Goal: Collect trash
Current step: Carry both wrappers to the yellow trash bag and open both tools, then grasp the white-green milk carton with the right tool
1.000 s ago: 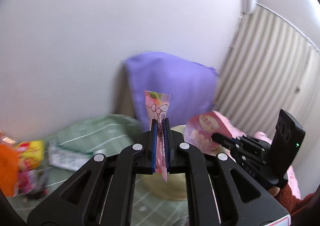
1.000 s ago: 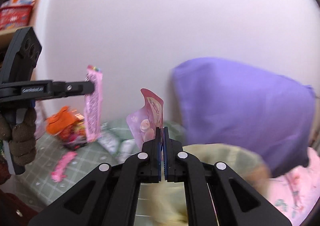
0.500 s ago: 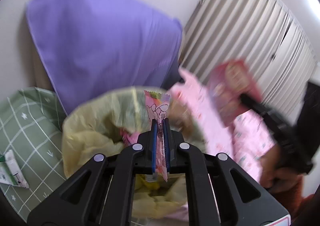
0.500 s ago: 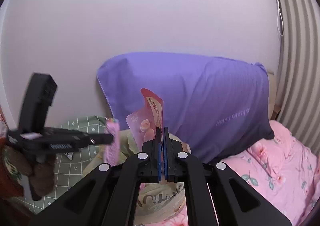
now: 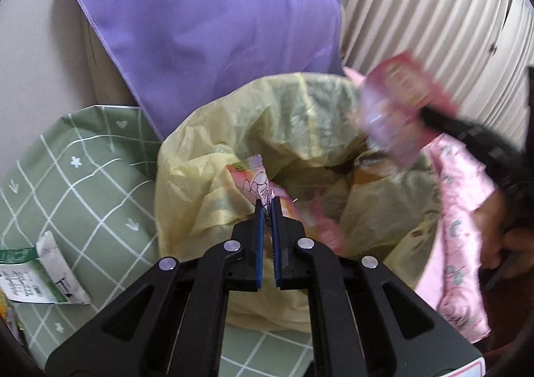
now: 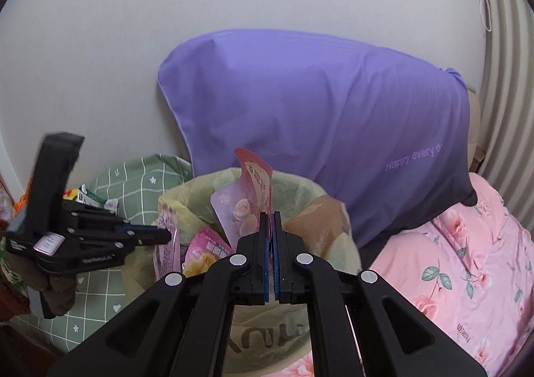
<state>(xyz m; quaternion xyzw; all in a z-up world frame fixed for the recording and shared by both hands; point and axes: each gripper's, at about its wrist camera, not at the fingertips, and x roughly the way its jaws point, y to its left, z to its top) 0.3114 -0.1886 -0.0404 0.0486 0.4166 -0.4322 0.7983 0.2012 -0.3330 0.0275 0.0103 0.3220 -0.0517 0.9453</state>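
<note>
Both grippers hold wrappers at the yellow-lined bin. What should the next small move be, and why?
Probably open the left gripper: its pink wrapper already hangs over the mouth of the yellow-lined bin, so it should drop in. The right gripper, shut on the pouch, looks close behind.

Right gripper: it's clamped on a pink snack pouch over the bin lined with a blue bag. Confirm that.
One detail is wrong: the bin liner is pale yellow, not blue, as the right wrist view shows. The rest holds: the right gripper is shut on the pink snack pouch above that bin.
</note>
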